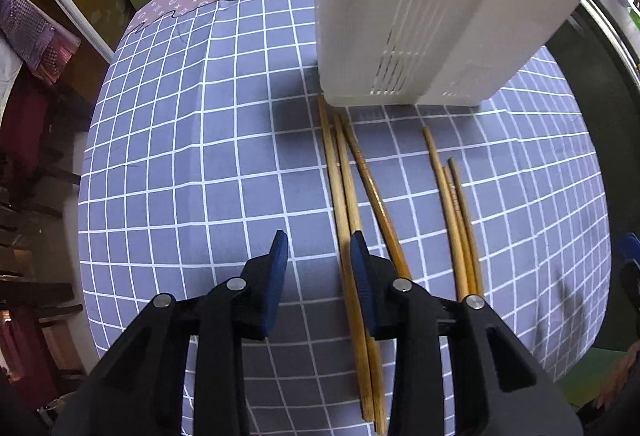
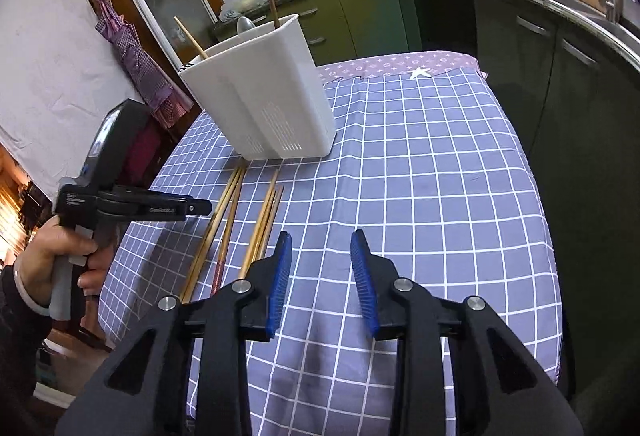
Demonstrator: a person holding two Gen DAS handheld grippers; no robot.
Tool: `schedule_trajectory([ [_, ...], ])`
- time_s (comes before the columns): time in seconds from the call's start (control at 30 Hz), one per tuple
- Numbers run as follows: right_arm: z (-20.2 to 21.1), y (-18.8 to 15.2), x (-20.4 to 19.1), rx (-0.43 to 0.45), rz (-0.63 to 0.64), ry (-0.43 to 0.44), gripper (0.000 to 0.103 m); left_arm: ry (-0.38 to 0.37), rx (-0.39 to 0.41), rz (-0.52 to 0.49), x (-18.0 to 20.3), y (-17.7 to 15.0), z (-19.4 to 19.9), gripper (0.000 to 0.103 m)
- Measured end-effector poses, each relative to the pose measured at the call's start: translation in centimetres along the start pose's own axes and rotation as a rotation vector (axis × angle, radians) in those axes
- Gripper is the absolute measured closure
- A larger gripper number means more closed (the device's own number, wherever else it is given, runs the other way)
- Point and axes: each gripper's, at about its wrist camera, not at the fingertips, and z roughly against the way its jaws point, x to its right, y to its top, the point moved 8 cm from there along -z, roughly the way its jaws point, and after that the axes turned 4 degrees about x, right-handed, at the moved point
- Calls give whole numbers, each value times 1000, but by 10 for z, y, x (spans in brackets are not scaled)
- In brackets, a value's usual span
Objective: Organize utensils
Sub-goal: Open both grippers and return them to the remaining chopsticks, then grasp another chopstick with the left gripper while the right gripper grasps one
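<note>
Both tools are unloaded. The left gripper stands with its jaws wide apart above the cloth, low in the frame; the right gripper is equally wide and holds nothing.

The chopsticks lie flat on the checked tablecloth in two loose groups. The left group runs from centre frame toward the bottom edge, its far tips touching or just beside the base of the white utensil holder at upper right. The right group lies apart, further right. In the right wrist view, the holder already contains two sticks and a spoon.

Handling judgement: the sticks are light, rigid and smooth, and likely to roll or scissor when pinched. Grip one stick near mid-length, jaws across its axis, where neighbours diverge enough to admit a finger. Avoid the thin tapered tips.
</note>
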Motion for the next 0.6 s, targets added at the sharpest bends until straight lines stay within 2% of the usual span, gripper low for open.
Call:
schedule_trajectory([
  [0.37,-3,-2,-9,-25,-3,23,72,14,-19,-15,3,8,-15,72],
  [0.53,-6,-6,-11,-37,2,23,72,19,-18,-23,8,10,-20,79],
  [0.6,-7,-7,-12,-42,6,28,72,5,-19,-26,12,11,-20,90],
])
